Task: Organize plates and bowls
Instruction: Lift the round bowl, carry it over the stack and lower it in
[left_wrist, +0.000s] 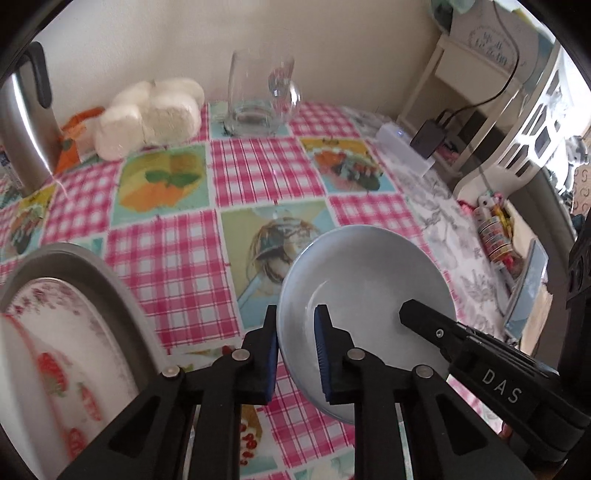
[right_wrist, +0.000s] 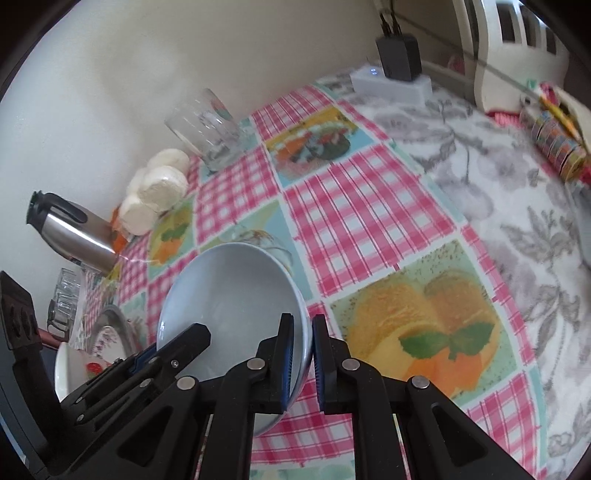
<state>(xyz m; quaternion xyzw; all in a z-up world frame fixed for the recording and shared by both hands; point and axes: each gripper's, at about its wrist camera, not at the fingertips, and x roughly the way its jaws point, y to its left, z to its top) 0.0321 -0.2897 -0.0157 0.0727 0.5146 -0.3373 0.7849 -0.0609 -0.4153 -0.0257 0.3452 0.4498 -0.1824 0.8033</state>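
Checked tablecloth (left_wrist: 258, 173) below, and both tools are on the pale blue bowl (left_wrist: 364, 266): left gripper (left_wrist: 295, 354) pinching one rim, right gripper (right_wrist: 303, 362) clamping the opposite rim.

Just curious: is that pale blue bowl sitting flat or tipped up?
Tipped: the blue bowl is tilted, with fingers straddling opposite sides of its rim.
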